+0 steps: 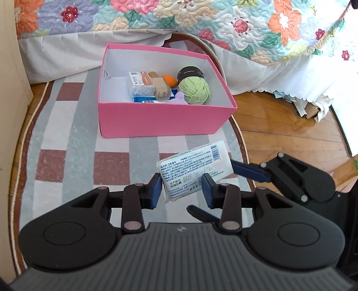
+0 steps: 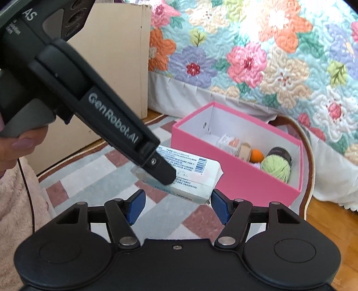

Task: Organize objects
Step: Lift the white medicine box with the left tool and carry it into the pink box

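Note:
A white wet-wipe pack (image 1: 194,166) with blue print lies tilted above the checked rug, in front of the pink box (image 1: 165,118). My left gripper (image 1: 182,190) has its blue pads on either side of the pack's near end, gripping it. In the right wrist view the left gripper's finger (image 2: 161,170) lies over the pack (image 2: 190,176). My right gripper (image 2: 176,207) is open, its pads flanking the pack's near edge without touching. The box (image 2: 237,179) holds a green yarn ball (image 1: 194,90), an orange ball, a small brown carton and packets.
A flower-patterned quilt (image 1: 201,20) with a white skirt hangs behind the box. A beige cabinet (image 2: 116,67) stands at the left. Wooden floor (image 1: 279,125) lies right of the rug, with papers under the bed skirt.

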`<state>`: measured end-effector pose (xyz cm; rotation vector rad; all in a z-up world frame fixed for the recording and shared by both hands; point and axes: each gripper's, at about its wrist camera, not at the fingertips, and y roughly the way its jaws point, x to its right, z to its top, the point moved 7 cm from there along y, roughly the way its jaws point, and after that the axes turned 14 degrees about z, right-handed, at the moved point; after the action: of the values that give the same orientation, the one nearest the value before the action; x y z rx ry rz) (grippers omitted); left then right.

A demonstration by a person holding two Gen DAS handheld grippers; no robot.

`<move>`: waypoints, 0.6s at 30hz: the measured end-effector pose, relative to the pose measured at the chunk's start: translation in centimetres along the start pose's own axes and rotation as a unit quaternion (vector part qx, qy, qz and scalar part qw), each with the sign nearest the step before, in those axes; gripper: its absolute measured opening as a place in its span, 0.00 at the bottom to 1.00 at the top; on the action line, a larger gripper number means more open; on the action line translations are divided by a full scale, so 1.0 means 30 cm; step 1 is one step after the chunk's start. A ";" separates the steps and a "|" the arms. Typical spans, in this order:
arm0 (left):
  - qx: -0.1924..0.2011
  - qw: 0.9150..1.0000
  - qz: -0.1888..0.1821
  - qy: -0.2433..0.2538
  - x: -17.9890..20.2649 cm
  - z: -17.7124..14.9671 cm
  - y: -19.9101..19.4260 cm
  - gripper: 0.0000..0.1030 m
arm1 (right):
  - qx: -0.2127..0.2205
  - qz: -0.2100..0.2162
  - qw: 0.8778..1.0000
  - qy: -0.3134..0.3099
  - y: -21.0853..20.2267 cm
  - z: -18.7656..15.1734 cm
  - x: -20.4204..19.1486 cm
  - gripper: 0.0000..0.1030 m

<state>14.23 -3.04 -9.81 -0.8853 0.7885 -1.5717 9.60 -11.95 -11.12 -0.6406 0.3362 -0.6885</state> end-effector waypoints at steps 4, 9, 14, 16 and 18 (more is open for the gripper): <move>-0.008 1.000 0.001 -0.001 0.005 -0.004 -0.012 0.36 | 0.007 0.002 1.000 -0.003 -0.020 0.017 -0.001 0.69; -0.002 1.000 0.004 0.002 0.019 0.001 -0.038 0.36 | 0.009 -0.004 1.000 -0.009 -0.036 0.025 -0.008 0.69; 0.012 1.000 0.001 0.009 0.037 0.027 -0.082 0.36 | 0.021 -0.016 1.000 -0.013 -0.065 0.054 -0.007 0.69; 0.018 1.000 0.000 0.013 0.043 0.046 -0.100 0.36 | 0.026 -0.020 0.999 -0.014 -0.077 0.073 -0.002 0.69; 0.024 0.999 0.001 0.023 0.049 0.073 -0.116 0.36 | 0.021 -0.024 0.999 -0.016 -0.085 0.093 0.004 0.69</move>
<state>14.27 -3.99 -5.53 -0.8162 0.7815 -1.6070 9.82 -12.32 -7.37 -0.6205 0.2757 -0.7293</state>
